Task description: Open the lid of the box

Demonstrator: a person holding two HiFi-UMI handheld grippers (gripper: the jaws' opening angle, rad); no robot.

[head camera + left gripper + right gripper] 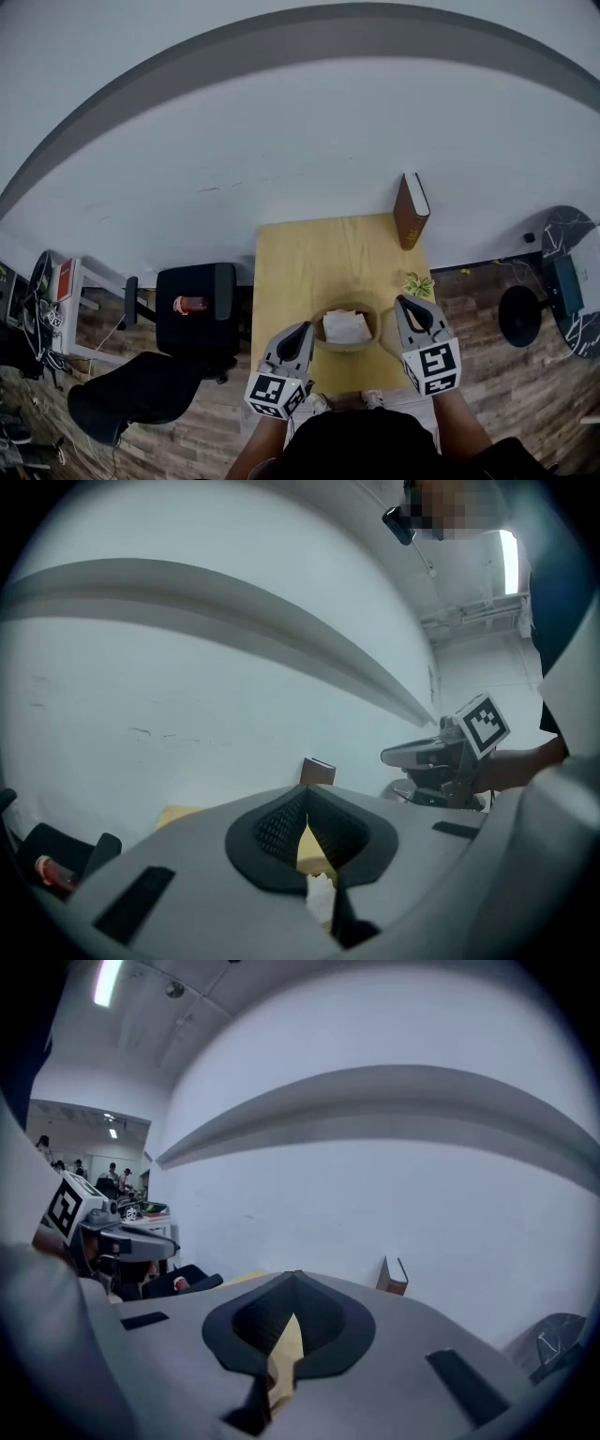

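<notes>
Round box (345,346) sat at the near end of the small yellow table (300,262), directly in front of the person; left gripper (302,328) was just beside its left rim and right gripper (405,302) just beside its right. We judged this flanking stance as a way to work the box from both sides, one tool to steady it and the other for the lid.

Left gripper view: jaws clenched, ribbed black pads meeting at the tips, nothing between them; only table and a scrap of white showed through the gap below. Right gripper view: jaws likewise clenched tip to tip and empty; the yellow strip in the gap read to us as table surface.

Box looked like pale wood or bamboo, with a thin curved wall; a crumpled white item (346,327), paper or cloth, lay within the rim, so the top appeared uncovered. A tan curved edge under the right gripper may have been the lid set aside; we could not tell.

Table top was matte, smooth and rectangular. A brown hardback book (410,211) stood upright at the far right corner against the white wall, well apart from the box, so clear of the work. A small green sprig (419,285) lay near the right gripper. A black chair (195,314) stood left of the table with a red item (191,304) on its seat.
</notes>
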